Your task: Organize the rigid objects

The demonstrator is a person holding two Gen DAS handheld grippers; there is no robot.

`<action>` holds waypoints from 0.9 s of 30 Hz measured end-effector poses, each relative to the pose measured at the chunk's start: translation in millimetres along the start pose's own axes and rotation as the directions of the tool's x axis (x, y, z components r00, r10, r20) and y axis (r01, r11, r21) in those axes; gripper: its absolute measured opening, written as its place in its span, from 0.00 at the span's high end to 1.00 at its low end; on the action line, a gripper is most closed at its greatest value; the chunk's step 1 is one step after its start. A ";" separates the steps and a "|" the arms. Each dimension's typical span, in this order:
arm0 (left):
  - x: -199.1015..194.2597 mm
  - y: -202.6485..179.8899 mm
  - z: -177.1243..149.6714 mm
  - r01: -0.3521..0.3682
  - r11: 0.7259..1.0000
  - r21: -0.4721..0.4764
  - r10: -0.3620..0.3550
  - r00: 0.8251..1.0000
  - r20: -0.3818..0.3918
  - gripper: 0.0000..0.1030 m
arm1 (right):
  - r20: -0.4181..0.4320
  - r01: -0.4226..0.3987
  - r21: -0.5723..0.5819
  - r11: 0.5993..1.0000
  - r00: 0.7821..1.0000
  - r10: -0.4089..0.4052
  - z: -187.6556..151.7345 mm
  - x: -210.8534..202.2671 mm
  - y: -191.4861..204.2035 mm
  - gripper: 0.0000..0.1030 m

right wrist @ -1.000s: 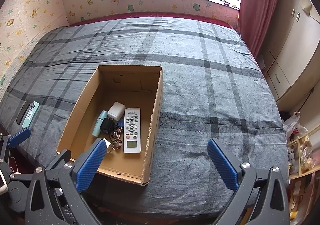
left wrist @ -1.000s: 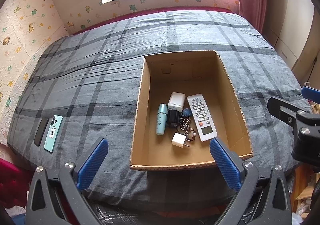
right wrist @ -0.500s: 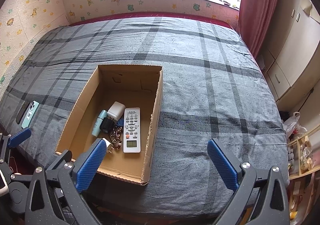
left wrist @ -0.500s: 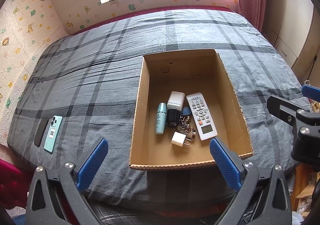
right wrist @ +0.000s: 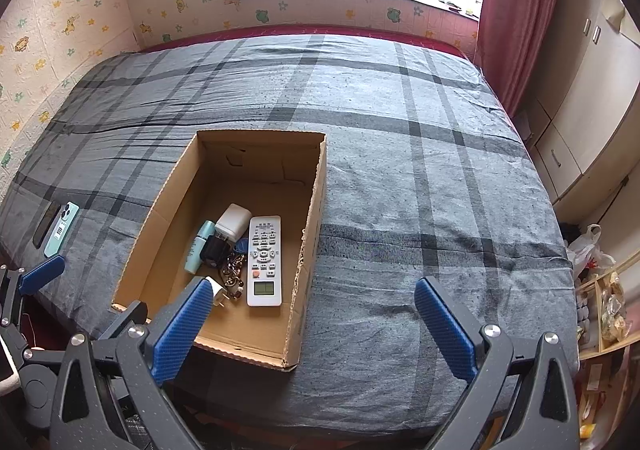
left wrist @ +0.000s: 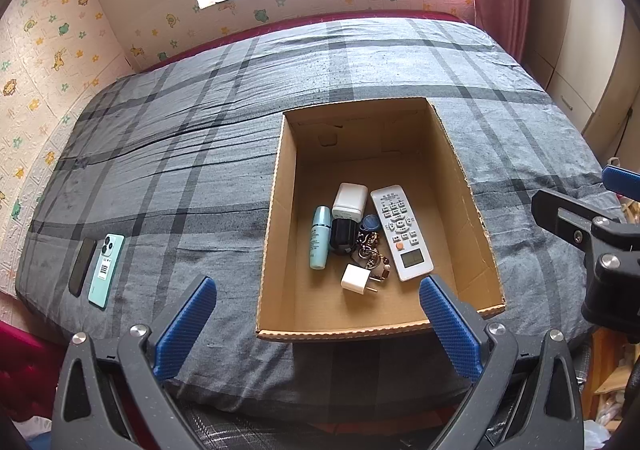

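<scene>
An open cardboard box [left wrist: 276, 209] [right wrist: 312, 217] lies on the plaid bed. Inside it are a white remote [left wrist: 401, 232] [right wrist: 264, 260], a teal bottle [left wrist: 320, 237] [right wrist: 199, 246], a white charger block [left wrist: 350, 201] [right wrist: 233, 221], a black item [left wrist: 343, 237], keys [left wrist: 370, 246] and a small white plug [left wrist: 357, 279]. A teal phone [left wrist: 106, 270] [right wrist: 61, 229] and a dark phone [left wrist: 82, 266] [right wrist: 46, 223] lie on the bed to the box's left. My left gripper [left wrist: 316, 324] hovers open before the box's near edge. My right gripper [right wrist: 312, 324] hangs open over the box's near right corner.
A wall with animal stickers runs along the bed's left side, a window behind it. Red curtain [right wrist: 516, 9] and cream cabinets [right wrist: 588, 97] stand at the right. Bags and a shelf [right wrist: 604, 290] crowd the floor at the right of the bed.
</scene>
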State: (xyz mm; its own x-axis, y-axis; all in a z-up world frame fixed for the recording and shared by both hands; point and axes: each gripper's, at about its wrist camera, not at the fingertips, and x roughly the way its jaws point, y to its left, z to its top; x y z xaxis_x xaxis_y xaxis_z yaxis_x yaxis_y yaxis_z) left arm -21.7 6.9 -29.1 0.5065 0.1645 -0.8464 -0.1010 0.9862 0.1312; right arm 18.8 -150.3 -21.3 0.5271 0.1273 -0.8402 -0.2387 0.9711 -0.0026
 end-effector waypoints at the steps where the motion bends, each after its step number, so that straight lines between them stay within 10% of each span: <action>1: 0.0 -0.4 0.2 0.001 1.000 0.000 -0.001 1.000 0.000 0.00 | 0.000 0.001 -0.001 1.000 1.000 -0.001 0.0 0.1 0.0 0.00; 27: -0.5 -1.4 2.6 0.001 1.000 0.011 -0.001 1.000 0.010 0.00 | 0.005 0.008 -0.010 1.000 1.000 -0.008 2.6 -0.6 0.4 0.00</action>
State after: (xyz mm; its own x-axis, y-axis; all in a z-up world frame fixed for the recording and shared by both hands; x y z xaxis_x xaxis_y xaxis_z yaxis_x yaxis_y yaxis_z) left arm -19.6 5.5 -27.6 0.5156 0.1634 -0.8411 -0.0909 0.9865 0.1359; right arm 20.5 -149.4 -19.4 0.5332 0.1206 -0.8373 -0.2426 0.9700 -0.0148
